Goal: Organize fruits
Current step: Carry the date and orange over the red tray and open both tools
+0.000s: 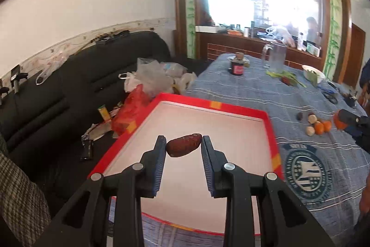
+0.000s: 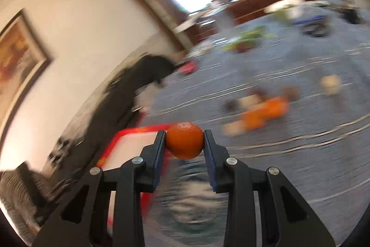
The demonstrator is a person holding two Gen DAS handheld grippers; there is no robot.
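Fruits are split between my two grippers and the blue striped tablecloth (image 1: 242,96): a dark reddish-brown, wrinkled, oblong dried date (image 1: 183,145) sits clamped by its two ends between the pads of my left gripper (image 1: 184,142), held in the air over the white floor of the shallow red-rimmed rectangular tray (image 1: 269,129), while a small round orange citrus (image 2: 184,140) is pinched at its widest part by my right gripper (image 2: 185,139), with the tray's corner (image 2: 129,131) just to its left and lower in that view. A loose cluster of small orange and pale round fruits (image 1: 315,125) lies on the cloth well to the right of the tray. I judge the date the weaker hold: the pads touch only its narrow tips, so a roll of the wrist could let it pivot out and drop, harmlessly if into the tray, less so if onto the black sofa (image 1: 81,75) beside the table's edge. The right-wrist view is heavily smeared, which suggests fast travel; a smooth round fruit held at two points could slip under a sudden stop. I also see a risk of the two grippers crowding each other over the same tray if both release there together.
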